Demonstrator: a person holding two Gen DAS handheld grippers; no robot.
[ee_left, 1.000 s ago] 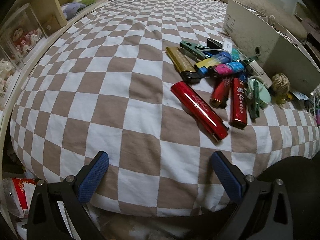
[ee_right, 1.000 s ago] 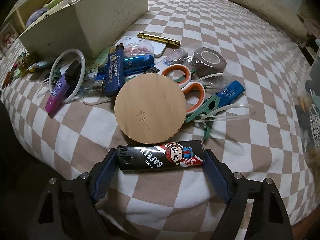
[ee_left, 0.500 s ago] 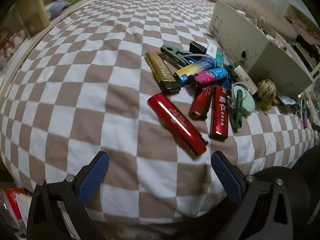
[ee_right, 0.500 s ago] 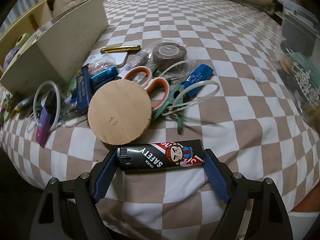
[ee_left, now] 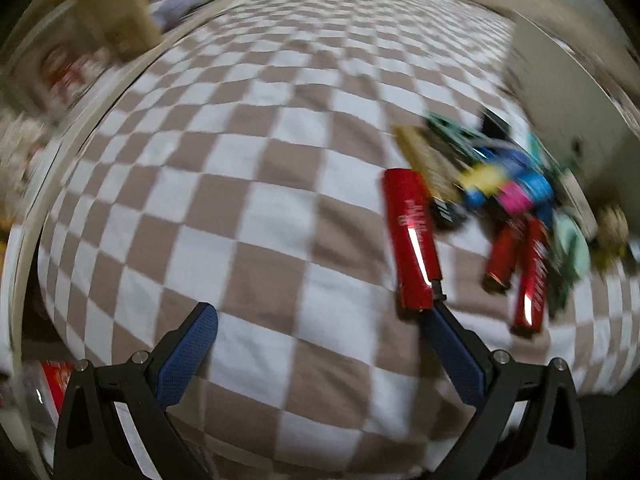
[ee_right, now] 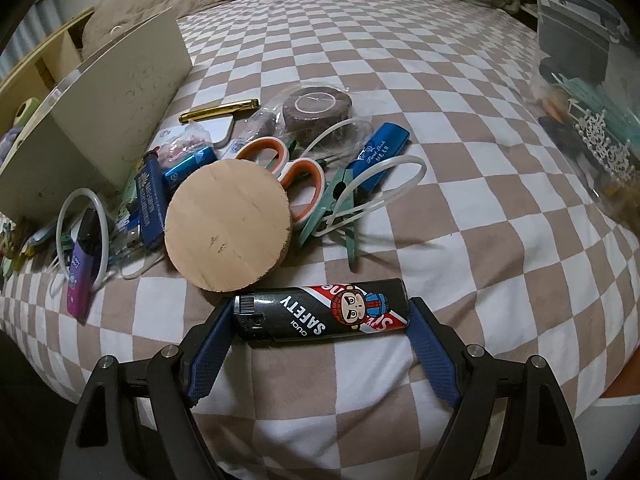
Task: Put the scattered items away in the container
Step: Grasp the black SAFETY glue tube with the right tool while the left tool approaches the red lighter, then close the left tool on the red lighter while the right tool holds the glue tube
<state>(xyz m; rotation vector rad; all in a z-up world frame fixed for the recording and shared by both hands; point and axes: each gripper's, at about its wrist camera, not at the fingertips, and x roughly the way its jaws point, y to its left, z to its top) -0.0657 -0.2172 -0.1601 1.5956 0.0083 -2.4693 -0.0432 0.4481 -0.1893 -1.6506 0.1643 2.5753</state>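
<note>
The black lighter [ee_right: 322, 312] is clamped endwise in the right gripper [ee_right: 320, 334], above the bed's [ee_right: 460, 216] near edge. It should be kept level and carried to the beige container [ee_right: 104, 108]. The left gripper [ee_left: 320, 344] is spread wide, nothing held, one pad beside the red lighter [ee_left: 412, 240].

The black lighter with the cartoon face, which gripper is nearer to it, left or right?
Right. The right gripper holds the black lighter lengthwise between its pads. The left gripper is open over the checkered bedspread, its view showing no black lighter.
</note>
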